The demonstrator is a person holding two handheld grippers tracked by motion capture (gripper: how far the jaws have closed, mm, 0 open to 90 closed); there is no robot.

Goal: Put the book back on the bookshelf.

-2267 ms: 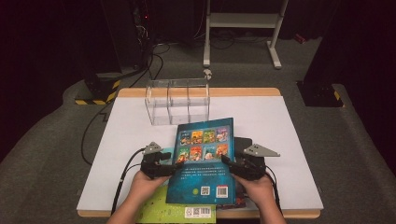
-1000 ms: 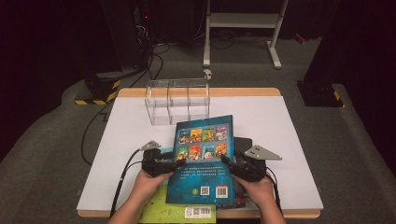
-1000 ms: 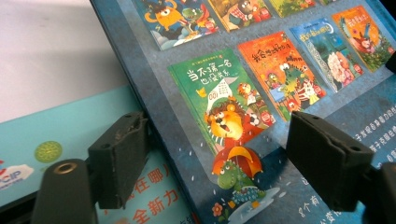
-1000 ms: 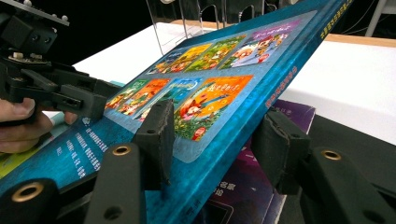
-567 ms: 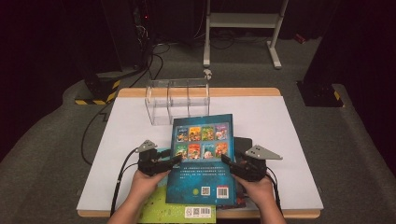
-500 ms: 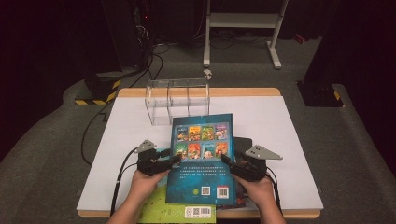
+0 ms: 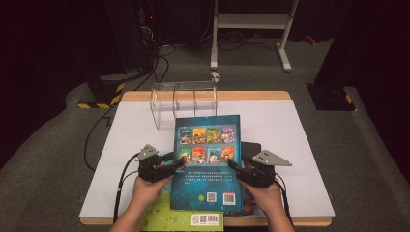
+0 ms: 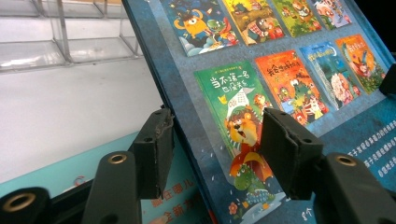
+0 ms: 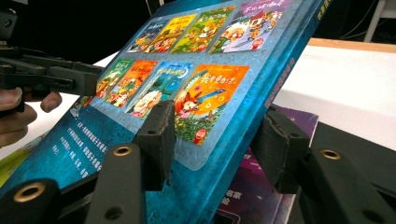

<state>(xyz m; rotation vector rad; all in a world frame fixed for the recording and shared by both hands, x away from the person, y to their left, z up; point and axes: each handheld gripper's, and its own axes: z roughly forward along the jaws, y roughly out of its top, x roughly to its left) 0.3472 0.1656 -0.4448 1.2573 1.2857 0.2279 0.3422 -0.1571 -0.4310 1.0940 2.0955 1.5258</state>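
Where claws grip, book [image 7: 207, 164] shows barcode.

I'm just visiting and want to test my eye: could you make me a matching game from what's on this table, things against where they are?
Things:
1. blue book
2. clear rack
3. green book
4. purple book

Places:
A. at the table's near edge
B. beneath the blue book's right side
C. tilted up between both grippers
D. at the table's far edge

Pairs: 1-C, 2-D, 3-A, 4-B
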